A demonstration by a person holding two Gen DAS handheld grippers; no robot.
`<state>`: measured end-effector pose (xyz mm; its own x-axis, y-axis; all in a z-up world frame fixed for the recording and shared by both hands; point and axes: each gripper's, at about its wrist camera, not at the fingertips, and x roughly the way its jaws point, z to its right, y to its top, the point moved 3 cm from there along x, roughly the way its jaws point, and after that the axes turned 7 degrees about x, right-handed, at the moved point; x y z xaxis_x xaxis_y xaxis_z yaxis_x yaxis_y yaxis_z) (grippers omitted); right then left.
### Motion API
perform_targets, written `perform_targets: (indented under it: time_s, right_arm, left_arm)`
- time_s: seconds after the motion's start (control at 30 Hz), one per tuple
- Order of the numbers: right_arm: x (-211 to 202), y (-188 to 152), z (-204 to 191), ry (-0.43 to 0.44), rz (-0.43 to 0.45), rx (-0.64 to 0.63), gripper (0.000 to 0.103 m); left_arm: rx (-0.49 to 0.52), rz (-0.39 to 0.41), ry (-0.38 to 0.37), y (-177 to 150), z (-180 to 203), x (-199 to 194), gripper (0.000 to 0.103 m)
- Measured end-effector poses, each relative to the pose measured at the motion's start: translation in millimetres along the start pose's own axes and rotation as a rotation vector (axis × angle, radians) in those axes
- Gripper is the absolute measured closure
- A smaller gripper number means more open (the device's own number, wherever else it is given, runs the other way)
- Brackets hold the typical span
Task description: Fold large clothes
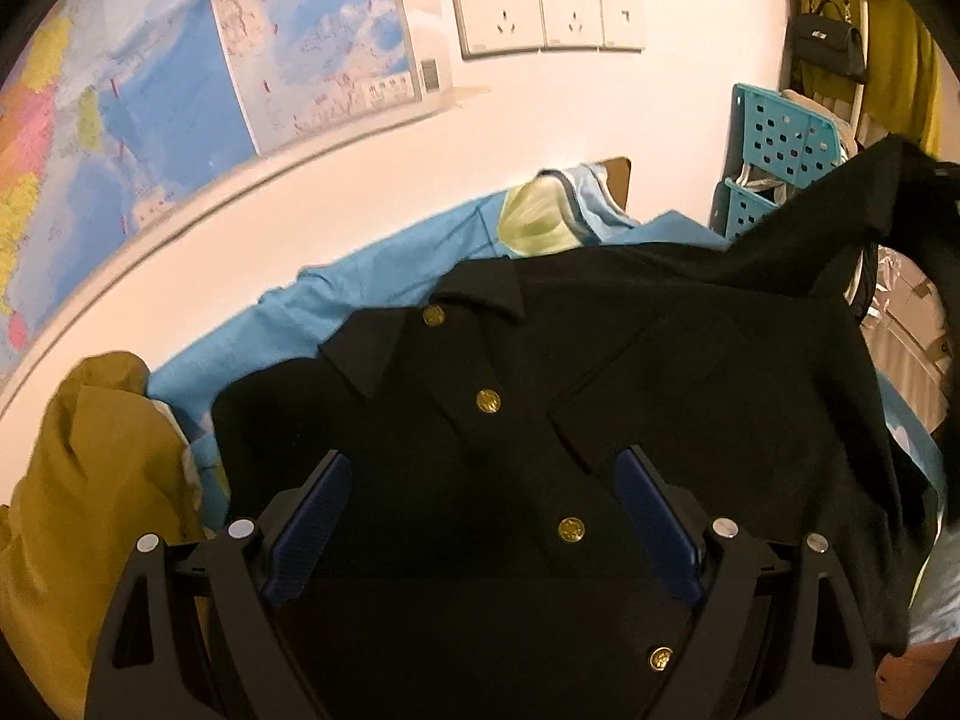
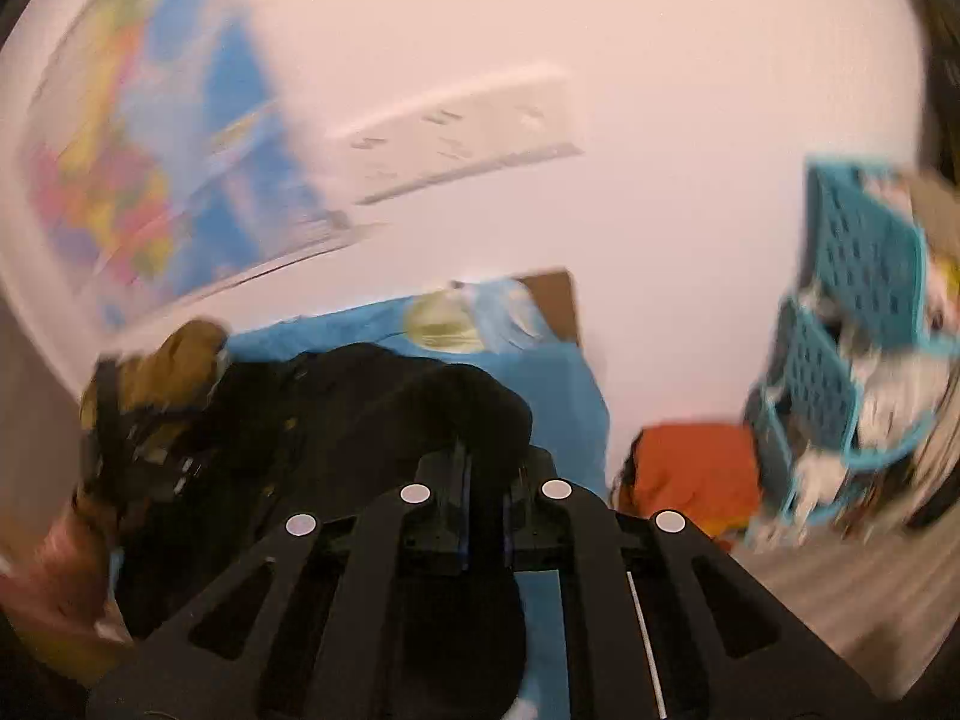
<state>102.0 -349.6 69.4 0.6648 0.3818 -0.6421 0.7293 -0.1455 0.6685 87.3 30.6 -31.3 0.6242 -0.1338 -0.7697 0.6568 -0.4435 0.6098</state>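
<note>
A black collared shirt (image 1: 630,396) with gold buttons lies front up on a blue sheet (image 1: 384,276). My left gripper (image 1: 483,468) is open just above the shirt's placket, with blue pads (image 1: 315,510) spread wide and nothing held. The shirt's right sleeve (image 1: 840,210) is lifted up and to the right. In the blurred right wrist view my right gripper (image 2: 486,468) is shut on black shirt fabric (image 2: 420,408), holding it raised above the blue sheet (image 2: 564,396).
A mustard garment (image 1: 78,480) lies at the left of the shirt. Teal perforated baskets (image 1: 774,144) stand at the right by the wall. An orange cloth (image 2: 696,468) lies on the floor. A map (image 1: 180,60) and wall sockets (image 1: 540,12) are behind.
</note>
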Motion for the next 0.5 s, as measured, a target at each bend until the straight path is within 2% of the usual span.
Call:
perform_targets:
  time_s: [0.07, 0.1, 0.13, 0.2, 0.23, 0.27, 0.3, 0.33, 0.37, 0.4, 0.43, 0.5]
  right_arm:
    - [34.2, -12.9, 18.4, -0.079, -0.062, -0.013, 0.095]
    - [46.3, -19.3, 27.0, -0.114, -0.09, -0.005, 0.092]
    - [66.7, -31.4, 38.2, -0.16, -0.154, -0.005, 0.09]
    - [95.9, -56.2, 59.4, -0.215, -0.236, 0.036, 0.081]
    - [104.8, -64.3, 65.4, -0.244, -0.265, 0.037, 0.074]
    - [111.7, -72.4, 70.4, -0.296, -0.286, 0.032, 0.052]
    - [107.5, -80.5, 75.0, -0.339, -0.284, 0.025, 0.039]
    - [100.6, -83.3, 75.5, -0.385, -0.254, 0.012, 0.039]
    - [88.1, -83.1, 72.0, -0.38, -0.213, 0.01, 0.036]
    - [71.9, -82.0, 66.4, -0.363, -0.167, 0.016, 0.026]
    - [54.8, -82.9, 61.1, -0.345, -0.118, 0.016, 0.024]
    - [24.5, -85.6, 38.6, -0.235, -0.046, -0.02, 0.024]
  left_arm:
    - [0.01, -0.023, 0.014, -5.7, 2.5, 6.3, 0.016]
    - [0.016, -0.033, 0.026, -9.0, 2.3, 9.1, 0.016]
    - [0.019, -0.042, 0.031, -12.6, 2.2, 10.4, 0.016]
    - [0.006, -0.056, 0.029, -22.5, -0.8, 9.7, 0.016]
    - [-0.004, -0.06, 0.028, -27.4, -3.7, 7.9, 0.016]
    - [-0.019, -0.063, 0.03, -33.8, -7.2, 5.3, 0.016]
    - [-0.03, -0.068, 0.033, -39.4, -9.9, 2.6, 0.016]
    - [-0.051, -0.071, 0.046, -50.1, -16.0, -3.5, 0.016]
    - [-0.066, -0.071, 0.055, -56.9, -20.9, -7.0, 0.016]
    - [-0.083, -0.07, 0.063, -65.5, -26.1, -14.0, 0.016]
    - [-0.103, -0.065, 0.072, -76.9, -33.0, -23.9, 0.016]
    - [-0.142, -0.042, 0.082, -100.4, -45.0, -45.3, 0.016]
